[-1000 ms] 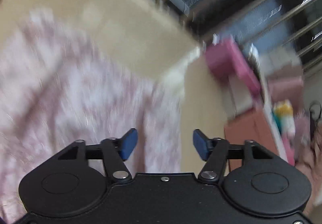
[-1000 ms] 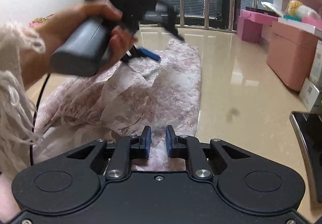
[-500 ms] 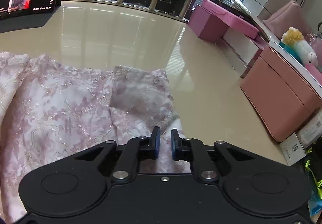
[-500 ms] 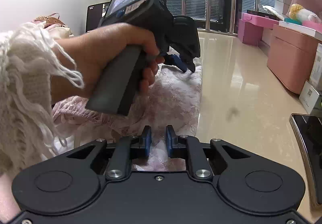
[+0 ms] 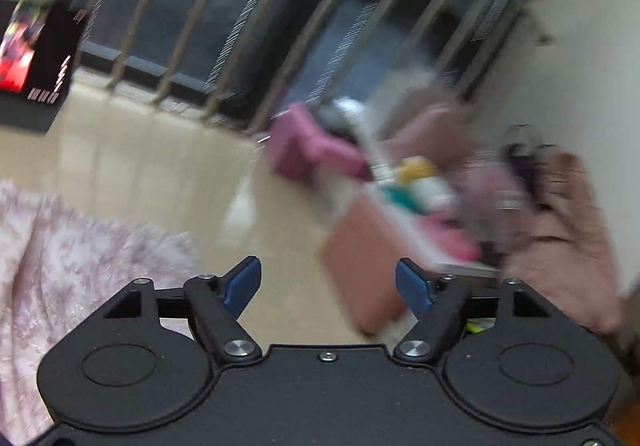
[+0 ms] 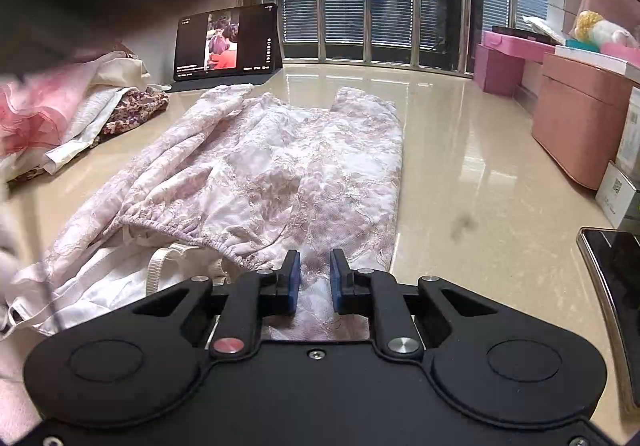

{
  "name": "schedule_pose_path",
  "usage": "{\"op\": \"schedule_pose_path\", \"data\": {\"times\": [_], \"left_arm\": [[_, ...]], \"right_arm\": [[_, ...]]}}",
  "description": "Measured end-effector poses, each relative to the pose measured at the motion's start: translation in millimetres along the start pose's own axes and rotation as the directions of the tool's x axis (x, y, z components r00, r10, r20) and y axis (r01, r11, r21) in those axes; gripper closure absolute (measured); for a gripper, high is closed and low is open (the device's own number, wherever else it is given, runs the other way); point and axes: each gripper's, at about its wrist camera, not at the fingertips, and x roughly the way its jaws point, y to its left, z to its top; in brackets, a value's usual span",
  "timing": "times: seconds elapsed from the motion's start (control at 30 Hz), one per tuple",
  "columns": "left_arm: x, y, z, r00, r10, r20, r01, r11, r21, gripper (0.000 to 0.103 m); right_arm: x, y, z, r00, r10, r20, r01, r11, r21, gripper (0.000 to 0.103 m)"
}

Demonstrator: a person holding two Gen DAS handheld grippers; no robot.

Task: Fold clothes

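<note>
- Now the left gripper (image 5: 328,282) has its jaws just swung wide, nothing between them.
- Right gripper (image 6: 314,278) pinches the near hem of the pink lace dress (image 6: 280,173).
- Dress lies spread on the glossy floor (image 6: 460,149).

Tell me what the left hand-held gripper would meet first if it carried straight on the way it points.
Judging from the blurred left wrist view, the left hand-held gripper, jaws wide with nothing between them, points over bare glossy surface toward the salmon-pink box. The box looks like the first contact, though depth is unclear.
</note>
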Motion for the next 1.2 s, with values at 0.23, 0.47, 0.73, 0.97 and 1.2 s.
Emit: {"op": "schedule_pose_path", "data": {"times": [0.23, 0.47, 0.73, 0.97, 1.2], "left_arm": [[-116.4, -13.6, -4.4, 0.999, -0.014, 0.046, 0.006, 0.983, 0.182, 0.0], [-192.6, 65.0, -24.7, 0.95, 0.292, 0.11, -0.308, 0.936, 0.17, 0.003], [-146.0, 95.2, -74.3, 0.914, 0.406, -0.027, -0.37, 0.856, 0.362, 0.05], [-98.4, 105.7, -122.4, 0.868, 0.445, -0.22, -0.271, 0.797, 0.539, 0.064], [-115.1, 132.1, -127.0, 0.878, 0.417, -0.236, -0.264, 0.832, 0.488, 0.063]], "right_arm": [[-13.8, -19.4, 0.2, 0.996, 0.08, 0.049, -0.085, 0.99, 0.112, 0.069], [-72.2, -57.3, 9.5, 0.963, 0.148, 0.226, -0.202, 0.949, 0.241, 0.055], [-44.7, -35.6, 19.0, 0.996, 0.073, 0.043, -0.076, 0.995, 0.06, 0.065], [-12.9, -5.0, 12.7, 0.998, 0.022, -0.056, -0.024, 0.999, -0.025, 0.08], [-19.7, 11.4, -3.4, 0.999, -0.025, -0.04, 0.02, 0.99, -0.136, 0.079]]}}
